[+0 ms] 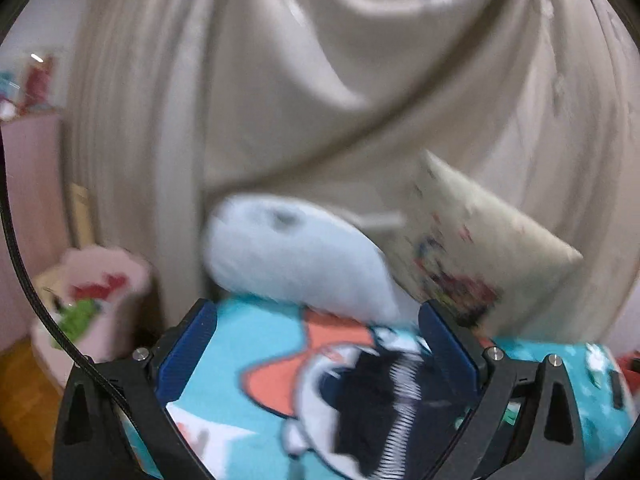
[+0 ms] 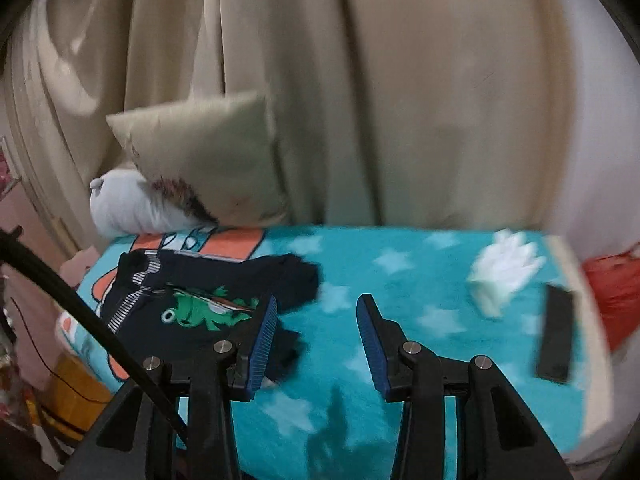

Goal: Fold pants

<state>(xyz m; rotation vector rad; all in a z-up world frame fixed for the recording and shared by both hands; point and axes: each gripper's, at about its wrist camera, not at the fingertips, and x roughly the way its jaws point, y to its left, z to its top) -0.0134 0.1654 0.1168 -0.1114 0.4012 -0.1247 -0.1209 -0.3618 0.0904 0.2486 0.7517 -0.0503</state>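
The dark pants (image 2: 200,300), crumpled, lie on the turquoise blanket (image 2: 400,280) of the bed, at its left side, near the white plush toy (image 2: 124,208). Both grippers are empty, fingers apart: the right gripper (image 2: 316,332) just right of the cloth, the left gripper (image 1: 316,344) over the striped waistband (image 1: 400,392). I think it is best to spread the pants flat first, then take the waistband corners.

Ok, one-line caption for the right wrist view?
Open right hand-held gripper above a teal star blanket, dark frog-print pants lying unfolded at its left.
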